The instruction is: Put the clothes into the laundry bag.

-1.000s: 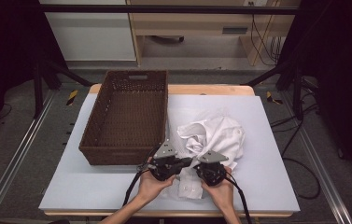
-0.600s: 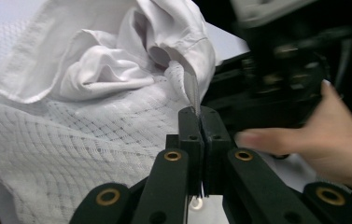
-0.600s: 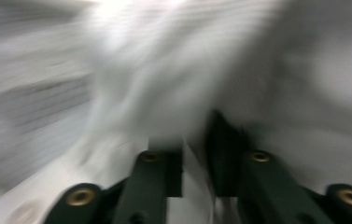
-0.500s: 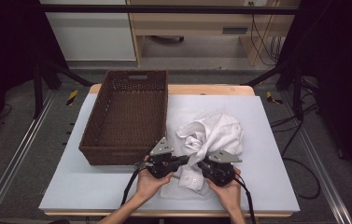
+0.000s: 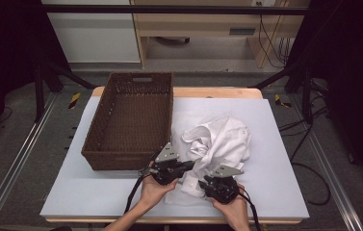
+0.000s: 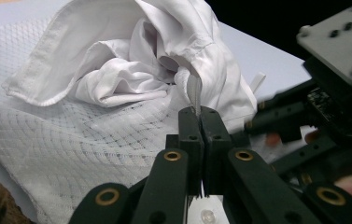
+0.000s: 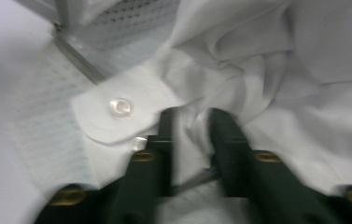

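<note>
A crumpled white shirt point(image 5: 225, 139) lies on a white mesh cloth point(image 5: 193, 119) at the middle right of the table. My left gripper point(image 5: 191, 166) point(image 6: 198, 114) is shut on a thin fold of the shirt point(image 6: 164, 51). My right gripper point(image 5: 207, 180) point(image 7: 192, 119) sits at the shirt's near end, beside a buttoned cuff point(image 7: 120, 116). Its jaws have just been closing, and a bunch of shirt fabric is pinched between them. In the left gripper view the right gripper point(image 6: 332, 93) stands close on the right.
A dark brown wicker basket point(image 5: 126, 161) stands to the left of the shirt, its near wall just behind my left hand. The light blue table top point(image 5: 83, 192) runs left of my hands, and its front edge is close below them.
My right gripper has shifted a little to the right and then towards the near edge, taking a new hold at the shirt's near end. The left gripper has kept still.
</note>
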Demonstrator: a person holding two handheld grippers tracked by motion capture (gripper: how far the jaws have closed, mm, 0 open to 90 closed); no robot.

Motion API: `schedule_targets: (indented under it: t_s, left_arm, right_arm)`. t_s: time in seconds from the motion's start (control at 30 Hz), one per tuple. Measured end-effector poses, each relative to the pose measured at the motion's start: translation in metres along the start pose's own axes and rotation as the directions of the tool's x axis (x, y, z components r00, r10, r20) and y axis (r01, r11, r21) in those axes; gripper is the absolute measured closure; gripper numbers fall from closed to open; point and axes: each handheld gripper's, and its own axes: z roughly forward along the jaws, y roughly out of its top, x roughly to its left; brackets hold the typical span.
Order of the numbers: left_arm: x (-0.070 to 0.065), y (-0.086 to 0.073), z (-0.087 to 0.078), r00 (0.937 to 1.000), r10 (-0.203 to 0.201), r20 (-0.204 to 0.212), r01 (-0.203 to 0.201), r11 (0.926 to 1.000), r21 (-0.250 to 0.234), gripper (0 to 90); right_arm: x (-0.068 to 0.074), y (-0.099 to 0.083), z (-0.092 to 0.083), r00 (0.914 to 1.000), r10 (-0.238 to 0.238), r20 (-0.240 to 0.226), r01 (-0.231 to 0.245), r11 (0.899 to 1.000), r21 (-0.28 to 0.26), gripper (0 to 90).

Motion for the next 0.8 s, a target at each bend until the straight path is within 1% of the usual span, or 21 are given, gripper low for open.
schedule_targets:
  t_s: [0.03, 0.07, 0.1, 0.17, 0.23, 0.27, 0.3, 0.33, 0.37, 0.4, 0.43, 0.47, 0.53, 0.57, 0.63, 0.67, 0.7, 0.73, 0.77, 0.8]
  left_arm:
    - [0.000, 0.000, 0.000, 1.0000, -0.001, -0.001, 0.001, 1.0000, -0.002, 88.5]
    - [-0.001, 0.000, 0.000, 1.0000, -0.001, -0.001, 0.001, 1.0000, -0.004, 88.5]
    - [-0.001, 0.000, -0.001, 1.0000, 0.000, 0.000, 0.000, 1.0000, -0.003, 88.5]
    - [-0.001, 0.001, -0.001, 1.0000, -0.002, 0.001, 0.002, 1.0000, -0.005, 88.5]
    - [-0.002, 0.001, 0.000, 1.0000, -0.004, 0.003, 0.004, 1.0000, -0.005, 88.5]
    - [-0.002, 0.001, -0.001, 1.0000, -0.002, 0.003, 0.002, 1.0000, -0.005, 88.5]
    - [-0.003, 0.001, -0.001, 1.0000, -0.001, 0.004, 0.001, 1.0000, -0.003, 88.5]
    - [-0.003, 0.001, -0.001, 1.0000, 0.000, 0.003, 0.000, 1.0000, -0.006, 88.5]
    - [-0.003, 0.001, -0.001, 1.0000, -0.003, 0.005, 0.003, 1.0000, -0.007, 88.5]
    - [-0.003, 0.002, -0.001, 1.0000, -0.005, 0.007, 0.005, 1.0000, -0.008, 88.5]
    - [-0.003, 0.002, -0.001, 1.0000, -0.006, 0.008, 0.006, 0.9999, -0.008, 88.5]
    - [-0.003, 0.002, -0.001, 0.9999, -0.008, 0.009, 0.008, 0.9999, -0.008, 88.5]
    - [-0.003, 0.001, -0.001, 1.0000, -0.007, 0.004, 0.007, 1.0000, -0.005, 88.5]
    - [-0.003, 0.001, -0.001, 1.0000, -0.008, 0.001, 0.008, 0.9999, -0.007, 88.5]
    - [-0.001, 0.000, -0.001, 0.9999, -0.013, -0.002, 0.013, 0.9999, -0.004, 88.5]
    - [0.000, 0.000, -0.001, 0.9999, -0.016, 0.001, 0.016, 0.9999, -0.003, 88.5]
    - [0.000, 0.000, -0.001, 0.9999, -0.017, 0.002, 0.017, 0.9998, -0.003, 88.5]
    - [0.001, 0.000, -0.002, 0.9999, -0.017, -0.001, 0.017, 0.9998, -0.006, 88.5]
    - [0.002, 0.000, -0.002, 0.9998, -0.018, -0.002, 0.018, 0.9998, -0.006, 88.4]
    - [0.002, 0.000, -0.002, 0.9998, -0.018, -0.003, 0.018, 0.9998, -0.006, 88.4]
  right_arm:
    - [-0.002, 0.001, 0.001, 0.9995, 0.027, -0.018, -0.027, 1.000, 0.004, 80.0]
    - [-0.002, 0.003, 0.002, 0.9992, 0.034, -0.019, -0.034, 0.999, 0.008, 88.4]
    - [-0.002, 0.004, 0.004, 0.9998, 0.019, 0.000, -0.019, 1.000, 0.018, 89.1]
    - [-0.002, 0.007, 0.004, 0.9997, 0.025, 0.003, -0.025, 0.999, 0.041, 89.4]
    - [-0.002, 0.009, 0.007, 0.9999, 0.009, 0.014, -0.009, 1.000, 0.024, 89.6]
    - [-0.003, 0.009, 0.009, 0.9995, 0.015, 0.026, -0.016, 1.000, 0.012, 89.8]
    - [-0.004, 0.011, 0.011, 0.9987, 0.010, 0.050, -0.011, 1.000, 0.006, 89.9]
    - [-0.004, 0.014, 0.014, 0.9959, -0.009, 0.090, 0.008, 1.000, 0.006, 90.0]
    - [-0.005, 0.017, 0.016, 0.9944, -0.010, 0.105, 0.010, 1.000, -0.003, 90.0]
    - [-0.006, 0.021, 0.019, 0.9929, 0.003, 0.119, 0.001, 1.000, -0.030, 90.0]
    - [-0.007, 0.024, 0.020, 0.9915, 0.010, 0.130, -0.005, 0.999, -0.042, 90.0]
    - [-0.008, 0.028, 0.024, 0.9893, 0.003, 0.146, 0.006, 0.998, -0.058, 89.9]
    - [-0.010, 0.034, 0.034, 0.9849, -0.003, 0.173, 0.014, 0.998, -0.061, 89.8]
    - [-0.011, 0.036, 0.040, 0.9809, -0.007, 0.194, 0.019, 0.998, -0.062, 89.7]
    - [-0.011, 0.038, 0.045, 0.9741, -0.007, 0.226, 0.022, 0.998, -0.064, 89.4]
    - [-0.012, 0.038, 0.045, 0.9742, 0.004, 0.226, 0.011, 0.998, -0.063, 88.9]
    - [-0.012, 0.037, 0.043, 0.9758, 0.005, 0.219, 0.010, 0.997, -0.071, 88.1]
    - [-0.012, 0.036, 0.040, 0.9798, 0.018, 0.199, -0.001, 0.997, -0.083, 85.8]
    - [-0.013, 0.032, 0.033, 0.9870, 0.029, 0.158, -0.012, 0.994, -0.107, 81.5]
    - [-0.013, 0.030, 0.027, 0.9913, 0.032, 0.128, -0.016, 0.993, -0.118, 78.1]
